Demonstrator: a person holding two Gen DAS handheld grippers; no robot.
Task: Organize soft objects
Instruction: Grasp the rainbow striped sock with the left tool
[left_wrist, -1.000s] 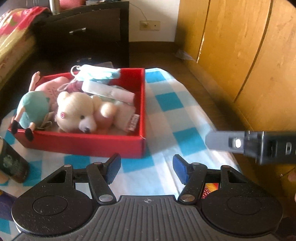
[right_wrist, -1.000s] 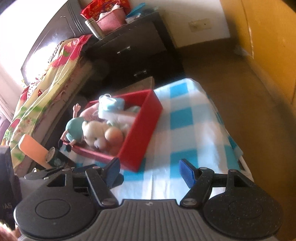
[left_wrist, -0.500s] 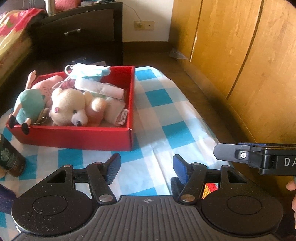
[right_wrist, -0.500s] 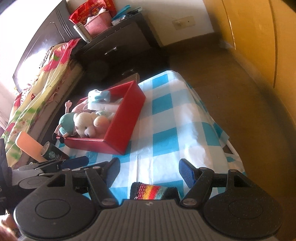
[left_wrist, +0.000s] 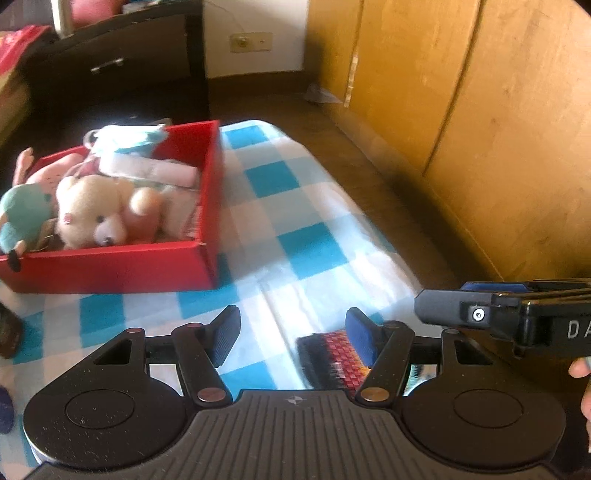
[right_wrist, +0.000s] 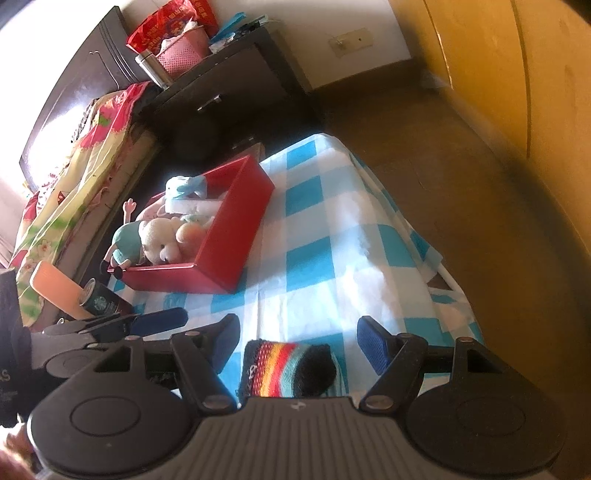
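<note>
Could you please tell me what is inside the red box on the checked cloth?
The red box holds a cream teddy bear, a teal-clad doll, a pink toy and pale folded items. Whatever lies beneath them is covered.

Sunlit bedroom seen through two fisheye wrist lenses, with strong contrast and soft focus.

Hard daylight falls across the checked cloth (right_wrist: 325, 236), bleaching its white squares to glare in the right wrist view; the window area at upper left of that view is blown out. The red box (left_wrist: 122, 267) casts a dark shadow on the cloth at its right side. The dark cabinet (left_wrist: 122, 62) and the floor before it sink into near-black. The wooden doors (left_wrist: 480, 110) glow warm yellow. Both views bend straight lines towards the rims, darken at the corners, and smear slightly throughout.
</note>
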